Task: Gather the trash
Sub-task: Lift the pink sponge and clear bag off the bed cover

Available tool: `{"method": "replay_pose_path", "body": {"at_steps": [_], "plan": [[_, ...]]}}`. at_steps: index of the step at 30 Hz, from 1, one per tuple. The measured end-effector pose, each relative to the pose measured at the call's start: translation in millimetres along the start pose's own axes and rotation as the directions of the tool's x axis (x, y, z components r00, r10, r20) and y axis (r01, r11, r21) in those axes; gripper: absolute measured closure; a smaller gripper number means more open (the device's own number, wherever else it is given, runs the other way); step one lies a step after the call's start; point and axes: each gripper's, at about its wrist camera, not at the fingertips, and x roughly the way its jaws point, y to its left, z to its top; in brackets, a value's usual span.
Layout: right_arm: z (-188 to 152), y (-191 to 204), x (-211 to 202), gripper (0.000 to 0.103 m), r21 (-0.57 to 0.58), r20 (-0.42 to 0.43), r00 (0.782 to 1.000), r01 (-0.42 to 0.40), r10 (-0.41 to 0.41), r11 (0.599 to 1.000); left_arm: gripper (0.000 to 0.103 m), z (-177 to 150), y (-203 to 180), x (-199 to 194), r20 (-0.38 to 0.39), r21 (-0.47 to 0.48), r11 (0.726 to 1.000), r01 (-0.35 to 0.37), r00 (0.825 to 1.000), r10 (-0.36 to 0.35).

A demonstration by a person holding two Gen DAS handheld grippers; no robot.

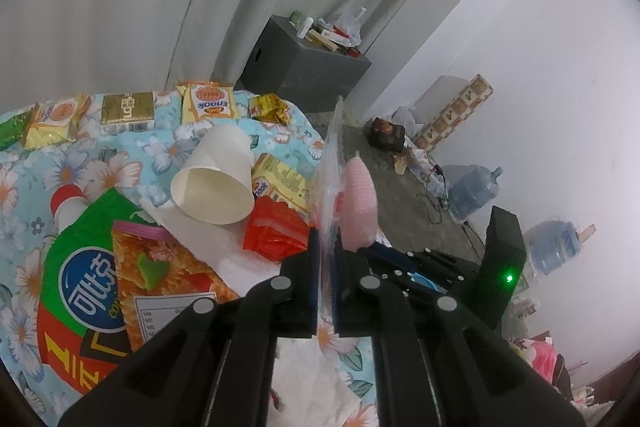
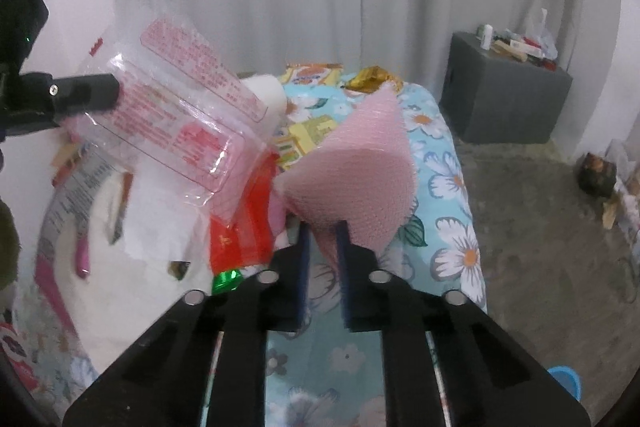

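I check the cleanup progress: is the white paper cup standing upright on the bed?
No, the white paper cup lies tipped on its side among wrappers, its open mouth facing the camera.

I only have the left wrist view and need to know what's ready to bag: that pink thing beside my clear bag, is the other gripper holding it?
Observer: Yes. The right gripper is shut on the pink foam sheet, pinching its lower edge.
Operator: I see my bag edge-on. How does it sit from that side?
Observer: The right wrist view shows the clear bag's flat side, printed in red. It hangs left of the sheet, from the left gripper.
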Motion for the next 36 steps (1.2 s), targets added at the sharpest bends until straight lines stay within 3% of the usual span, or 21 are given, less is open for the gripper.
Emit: {"method": "replay_pose_path", "body": {"at_steps": [6, 12, 13, 15, 16, 17, 20, 24, 27, 30, 31, 32, 36], "plan": [[-3.6, -4.5, -12.2, 0.103, 0.042, 0.020, 0.998, -0.055, 0.055, 0.998, 0.100, 0.7, -4.9, -7.2, 0.020, 0.013, 1.000, 0.004, 1.000, -0.004], [-3.0, -7.4, -25.1, 0.101, 0.065, 0.036, 0.998, -0.060, 0.057, 0.996, 0.100, 2.1, -8.6, -14.2, 0.043, 0.026, 1.000, -0.006, 0.999, 0.005], [-1.0, -12.7, -24.2, 0.096, 0.103, 0.028, 0.996, -0.091, 0.089, 0.991, 0.100, 2.8, -8.6, -16.1, 0.052, 0.027, 1.000, -0.012, 0.999, 0.010], [3.4, -27.7, -22.1, 0.067, 0.193, 0.033, 0.992, -0.129, 0.125, 0.973, 0.100, 3.9, -7.8, -18.2, 0.062, 0.024, 1.000, -0.015, 0.998, 0.013], [7.7, -39.6, -19.6, 0.039, 0.256, 0.044, 0.990, -0.144, 0.138, 0.956, 0.100, 3.9, -7.2, -19.1, 0.064, 0.022, 1.000, -0.015, 0.998, 0.013], [12.0, -50.1, -15.5, 0.026, 0.314, 0.050, 0.985, -0.172, 0.165, 0.934, 0.100, 3.5, -7.6, -19.8, 0.065, 0.021, 1.000, -0.017, 0.998, 0.015], [25.5, -66.4, 9.8, 0.018, 0.414, -0.004, 0.971, -0.217, 0.240, 0.884, 0.100, 4.1, -5.8, -18.8, 0.064, 0.019, 1.000, -0.022, 0.998, 0.021], [42.5, -66.6, 55.7, 0.015, 0.480, -0.152, 0.950, -0.170, 0.273, 0.861, 0.100, 6.1, -2.2, -16.7, 0.064, 0.009, 1.000, -0.025, 0.998, 0.024], [46.5, -61.3, 76.9, 0.013, 0.510, -0.210, 0.933, -0.151, 0.293, 0.847, 0.100, 6.0, 0.5, -16.9, 0.065, 0.001, 1.000, -0.026, 0.998, 0.026], [49.0, -53.0, 93.8, 0.013, 0.499, -0.264, 0.924, -0.114, 0.275, 0.859, 0.100, 6.7, 4.4, -16.0, 0.061, -0.004, 1.000, -0.030, 0.998, 0.030], [48.3, -50.9, 95.4, 0.016, 0.496, -0.268, 0.924, -0.110, 0.273, 0.861, 0.100, 6.7, 5.1, -16.3, 0.061, -0.005, 1.000, -0.030, 0.998, 0.031], [47.1, -49.4, 94.7, 0.026, 0.491, -0.261, 0.928, -0.110, 0.267, 0.864, 0.100, 6.3, 5.3, -16.9, 0.062, -0.007, 1.000, -0.031, 0.998, 0.031], [39.8, -54.8, 80.3, 0.028, 0.520, -0.213, 0.934, -0.140, 0.287, 0.843, 0.100, 6.8, 4.2, -21.8, 0.073, -0.007, 1.000, -0.031, 0.997, 0.031]]}}
